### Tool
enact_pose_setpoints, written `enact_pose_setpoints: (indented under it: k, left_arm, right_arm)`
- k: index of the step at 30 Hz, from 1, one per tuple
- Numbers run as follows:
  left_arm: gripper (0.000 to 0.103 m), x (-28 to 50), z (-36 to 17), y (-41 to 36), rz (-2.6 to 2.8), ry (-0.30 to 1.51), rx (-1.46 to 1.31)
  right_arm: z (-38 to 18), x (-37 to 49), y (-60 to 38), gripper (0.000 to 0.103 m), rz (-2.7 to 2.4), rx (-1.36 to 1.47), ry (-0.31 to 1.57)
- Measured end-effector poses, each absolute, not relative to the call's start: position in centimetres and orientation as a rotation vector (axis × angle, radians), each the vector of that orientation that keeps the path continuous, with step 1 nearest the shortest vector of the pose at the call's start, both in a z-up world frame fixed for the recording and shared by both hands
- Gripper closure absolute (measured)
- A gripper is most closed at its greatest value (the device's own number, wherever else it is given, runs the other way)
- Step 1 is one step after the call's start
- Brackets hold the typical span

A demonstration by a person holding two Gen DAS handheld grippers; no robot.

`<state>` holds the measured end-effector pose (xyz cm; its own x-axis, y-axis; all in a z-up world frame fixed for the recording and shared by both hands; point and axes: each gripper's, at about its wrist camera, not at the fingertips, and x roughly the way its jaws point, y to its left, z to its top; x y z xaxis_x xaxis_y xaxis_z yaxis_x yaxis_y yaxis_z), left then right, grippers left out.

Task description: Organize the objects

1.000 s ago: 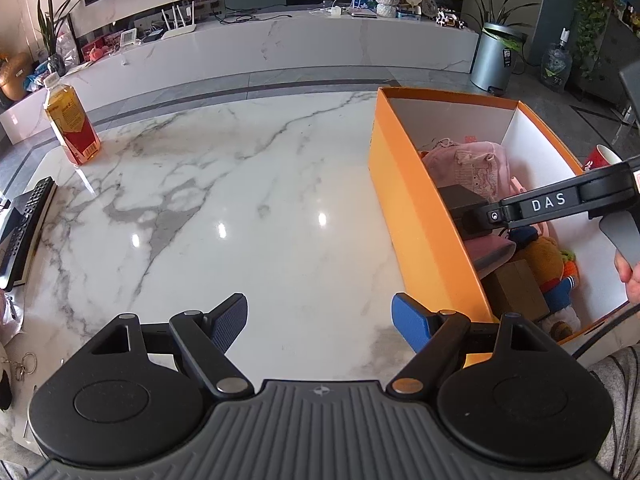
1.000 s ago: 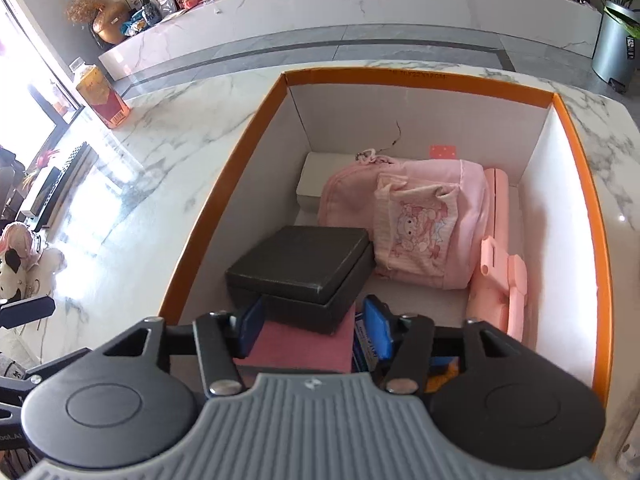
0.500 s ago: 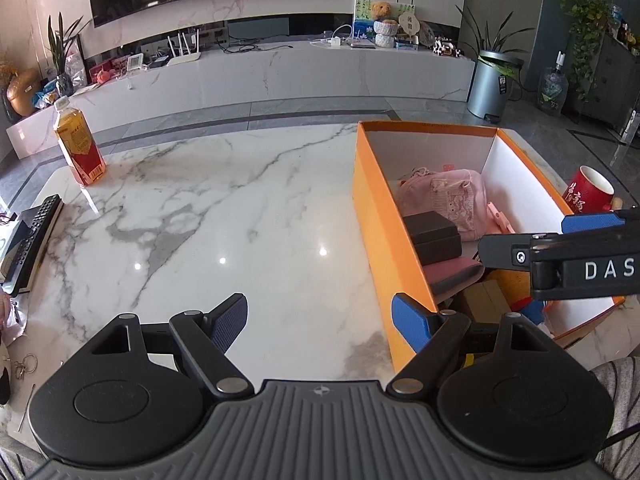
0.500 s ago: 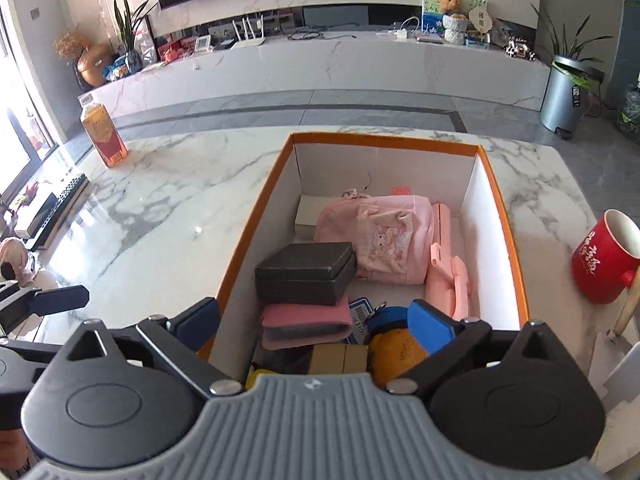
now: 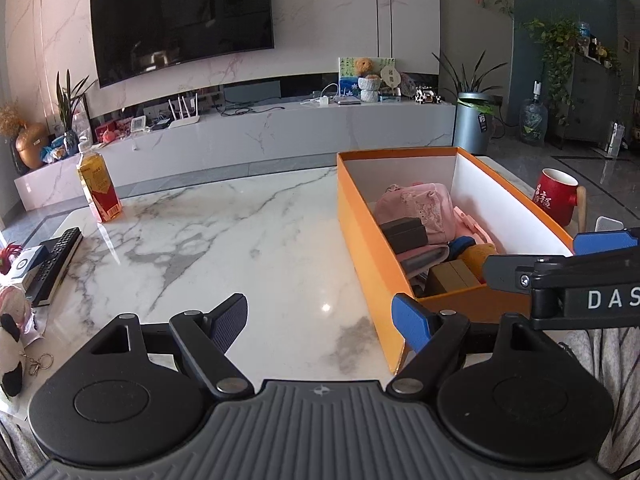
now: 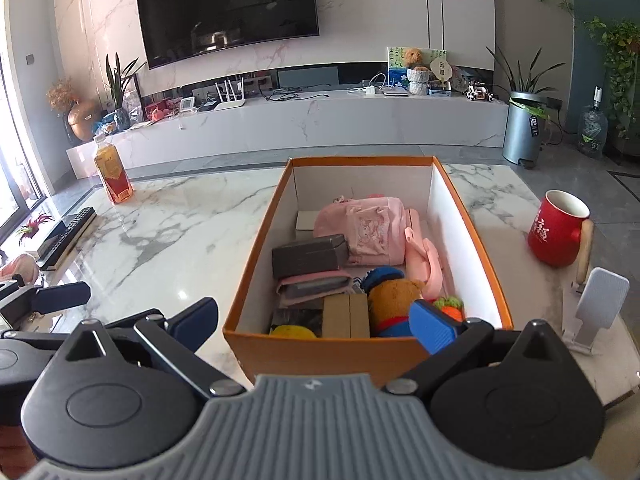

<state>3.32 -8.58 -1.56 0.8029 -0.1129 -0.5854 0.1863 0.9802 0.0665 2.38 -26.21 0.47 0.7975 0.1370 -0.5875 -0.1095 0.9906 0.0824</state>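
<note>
Evidently both the left gripper and right gripper are hanging wide open, holding nothing; the box is looking packed. Next move is calling for choosing another loose item.

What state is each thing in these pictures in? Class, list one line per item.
Orange box: open, no lid, filled.
Red mug: upright.
Drink bottle: upright, capped.
Television: off.
Left gripper: fingers open, empty.
Right gripper: fingers open, empty.
</note>
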Motion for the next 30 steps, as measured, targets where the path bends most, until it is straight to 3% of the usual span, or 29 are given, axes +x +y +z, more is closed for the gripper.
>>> enact_pose_setpoints:
  k: [11,30]
  left_arm:
    - [0.009,1.9,-1.6,-8.1,-0.117,0.548,0.093]
    - [0.009,1.3,-1.5,-7.3,-0.078,0.537,0.105]
  right_arm:
    - [-2.1,-2.6,-27.1,0.001,0.066,-0.006,0.581]
    - [0.3,-2.2,-25.2,0.001,0.106,-0.024,0.482]
